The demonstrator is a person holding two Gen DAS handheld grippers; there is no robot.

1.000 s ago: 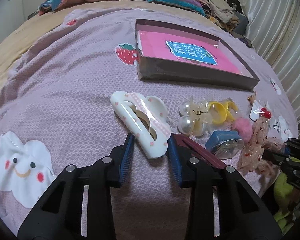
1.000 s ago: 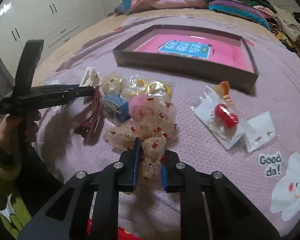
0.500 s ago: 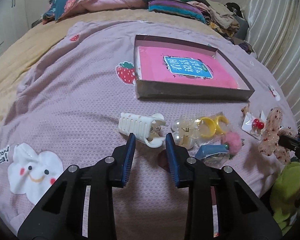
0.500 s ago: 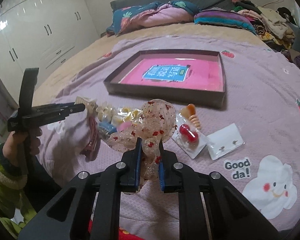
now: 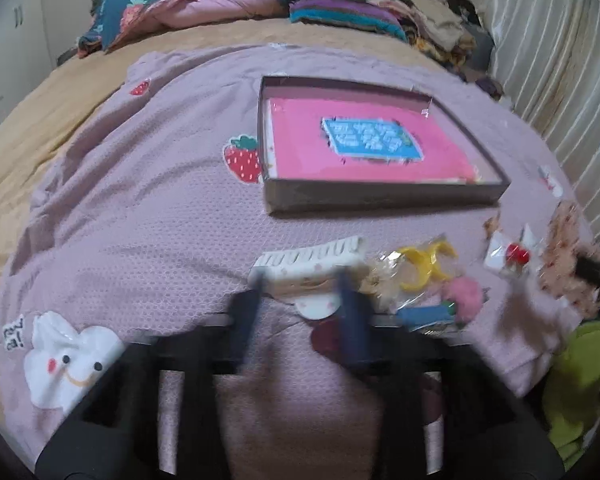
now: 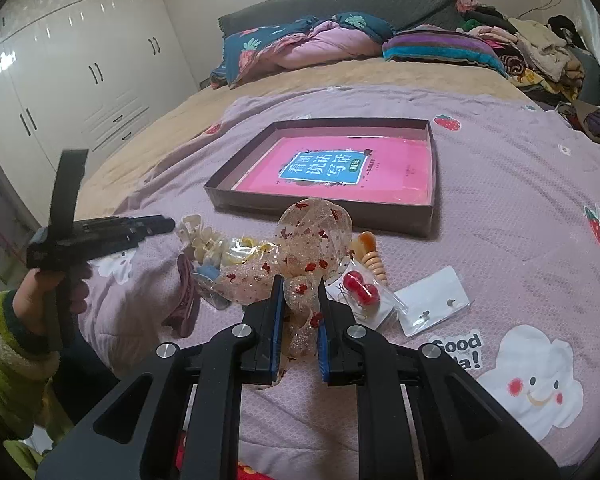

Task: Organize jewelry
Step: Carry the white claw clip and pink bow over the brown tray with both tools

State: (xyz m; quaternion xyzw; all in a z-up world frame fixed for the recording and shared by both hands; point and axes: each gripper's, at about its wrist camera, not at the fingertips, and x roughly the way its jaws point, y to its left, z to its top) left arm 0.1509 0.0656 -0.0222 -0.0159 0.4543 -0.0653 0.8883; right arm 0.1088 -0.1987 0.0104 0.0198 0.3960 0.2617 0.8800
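Sheer sequinned fabric, a bow hair ornament [image 6: 300,264], is pinched between the fingers of the right hand-held gripper [image 6: 298,308], which a second ago gripped it on the bed among the other pieces and has since lifted it clear; its loops now stand just ahead of the fingertips. The left hand-held gripper [image 5: 300,300] has its jaws spread around the white claw clip [image 5: 312,268], not visibly clamped; the view is motion-blurred. That clip lay flat one second ago and now lies turned, teeth facing away.

Immediately beyond and to the right of the left fingertips lie the bagged yellow rings [image 5: 424,266], a pink pom-pom [image 5: 462,294] and a blue item [image 5: 424,314]. Right of the right gripper sit packeted red earrings [image 6: 360,290] and a stud card [image 6: 434,306].

Farther ahead stands the open box [image 6: 430,220] with a pink book [image 6: 340,170] inside; no jewelry is in it yet.

Judgement: sorting has barely begun; the bow is likely bound for the box.
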